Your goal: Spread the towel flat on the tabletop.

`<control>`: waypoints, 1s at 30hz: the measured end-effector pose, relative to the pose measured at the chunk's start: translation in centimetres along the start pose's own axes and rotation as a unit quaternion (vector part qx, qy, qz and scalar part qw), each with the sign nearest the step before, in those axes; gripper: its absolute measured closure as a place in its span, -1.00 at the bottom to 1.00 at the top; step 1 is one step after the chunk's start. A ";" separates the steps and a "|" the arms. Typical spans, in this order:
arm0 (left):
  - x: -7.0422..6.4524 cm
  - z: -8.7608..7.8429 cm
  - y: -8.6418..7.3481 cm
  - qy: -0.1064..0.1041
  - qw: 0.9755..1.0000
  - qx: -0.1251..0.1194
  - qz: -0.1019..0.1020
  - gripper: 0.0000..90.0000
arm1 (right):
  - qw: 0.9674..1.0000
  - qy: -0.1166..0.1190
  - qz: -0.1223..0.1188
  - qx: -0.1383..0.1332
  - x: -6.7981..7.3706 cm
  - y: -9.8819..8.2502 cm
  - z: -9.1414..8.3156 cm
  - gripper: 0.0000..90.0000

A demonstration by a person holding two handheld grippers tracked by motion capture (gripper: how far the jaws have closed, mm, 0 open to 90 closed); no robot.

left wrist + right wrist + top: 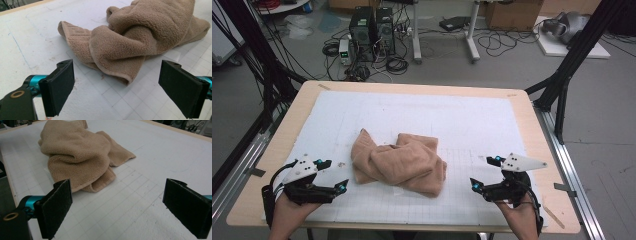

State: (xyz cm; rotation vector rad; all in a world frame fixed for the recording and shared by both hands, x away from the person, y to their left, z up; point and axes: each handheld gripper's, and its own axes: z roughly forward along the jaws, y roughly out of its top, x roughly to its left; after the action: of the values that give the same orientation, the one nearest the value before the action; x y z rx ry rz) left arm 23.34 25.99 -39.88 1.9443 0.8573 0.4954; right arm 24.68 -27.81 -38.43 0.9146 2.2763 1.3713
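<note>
Both grippers' fingers (328, 163) wide apart

Wooden table (532, 120) with a white gridded mat (472, 120) covering most of the tabletop, bare wood showing along the edges. Grey concrete floor (612, 125). Beyond the far edge: two black computer towers (373, 31) on the floor in a tangle of black cables (507, 37), white desk legs (472, 35) just right of them, a cardboard box (512, 14) farther right. Black frame struts (579, 47) rise at both far corners. Light is even, no hard shadows.
</note>
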 end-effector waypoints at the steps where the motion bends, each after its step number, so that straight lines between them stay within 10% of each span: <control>1: 0.1 0.0 0.0 0.001 1.000 0.002 0.001 -0.69 | 1.000 0.000 0.001 -0.001 -0.2 -0.1 0.0 -0.82; 30: -0.2 0.6 1.6 -0.012 1.000 -0.005 0.014 -0.69 | 0.999 0.024 -0.027 0.014 0.6 3.0 2.6 -0.82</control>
State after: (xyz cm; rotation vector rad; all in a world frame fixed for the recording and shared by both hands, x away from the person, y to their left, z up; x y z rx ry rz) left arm 24.17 24.93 -38.75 1.9516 0.8118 0.4900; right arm 26.81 -24.72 -37.09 0.8295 2.3440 1.3562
